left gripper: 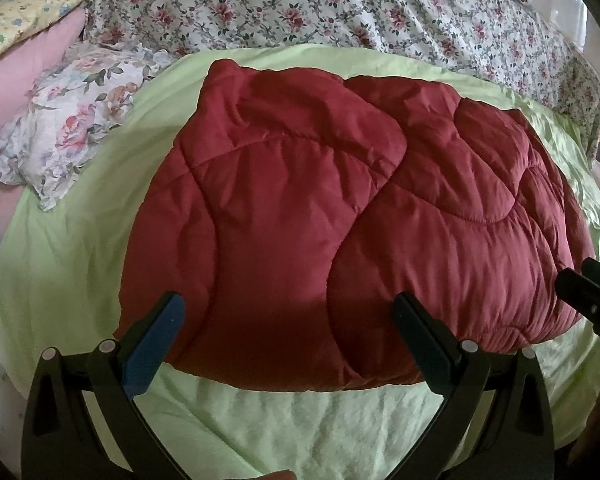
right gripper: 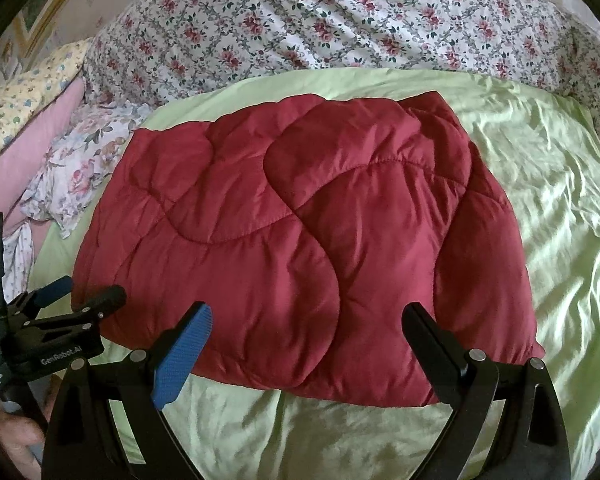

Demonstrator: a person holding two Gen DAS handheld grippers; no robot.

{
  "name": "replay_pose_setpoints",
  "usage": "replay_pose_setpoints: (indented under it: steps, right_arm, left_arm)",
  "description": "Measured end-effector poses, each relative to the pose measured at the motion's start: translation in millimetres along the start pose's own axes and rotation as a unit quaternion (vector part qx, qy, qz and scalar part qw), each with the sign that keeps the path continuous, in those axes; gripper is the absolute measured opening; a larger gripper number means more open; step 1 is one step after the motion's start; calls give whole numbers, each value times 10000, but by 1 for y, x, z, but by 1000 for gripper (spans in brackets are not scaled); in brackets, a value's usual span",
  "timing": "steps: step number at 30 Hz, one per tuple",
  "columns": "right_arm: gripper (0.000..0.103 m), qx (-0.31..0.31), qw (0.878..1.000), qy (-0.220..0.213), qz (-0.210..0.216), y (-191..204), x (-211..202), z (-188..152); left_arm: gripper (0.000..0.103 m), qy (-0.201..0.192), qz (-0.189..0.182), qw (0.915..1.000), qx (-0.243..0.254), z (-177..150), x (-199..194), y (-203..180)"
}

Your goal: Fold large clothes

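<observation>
1. At your far left, a yellow patterned pillow [left gripper: 24,20] and a pink pillow [left gripper: 28,76] lean at the head of the bed, with a floral pillow [left gripper: 76,120] lying just in front of them on the green sheet [left gripper: 80,260].
2. Your left gripper [left gripper: 290,320] hovers with its jaws spread wide and nothing between them, over the near edge of the red quilted jacket [left gripper: 340,208]; the blue pad [left gripper: 156,344] on one finger faces inward.
3. The red quilted jacket [right gripper: 300,240] lies folded into a thick bundle in the middle of the green sheet, one flap laid over the other along a curved seam.
4. Your right gripper [right gripper: 306,328] also hangs over the jacket's near edge, jaws wide apart and empty.
5. In the right wrist view your left gripper [right gripper: 84,292] shows at the left edge, beside the jacket's corner.
6. Behind the jacket, a rose-print duvet [right gripper: 340,20] is heaped across the back of the bed.
7. To your right, the green sheet [right gripper: 560,200] lies wrinkled.
</observation>
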State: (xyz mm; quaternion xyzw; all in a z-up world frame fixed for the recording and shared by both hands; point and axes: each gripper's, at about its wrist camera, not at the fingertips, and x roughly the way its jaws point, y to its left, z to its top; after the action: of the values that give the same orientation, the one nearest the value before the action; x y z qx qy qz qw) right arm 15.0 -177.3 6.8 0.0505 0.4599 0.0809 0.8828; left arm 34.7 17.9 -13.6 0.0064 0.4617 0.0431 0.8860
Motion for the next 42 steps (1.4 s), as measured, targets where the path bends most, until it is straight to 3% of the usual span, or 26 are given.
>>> replay_pose_setpoints:
  steps: [42]
  right_arm:
    - [97,-26,10000,-6,62,5,2,2]
  left_arm:
    - [103,30,27,10000,-65,4,5,4]
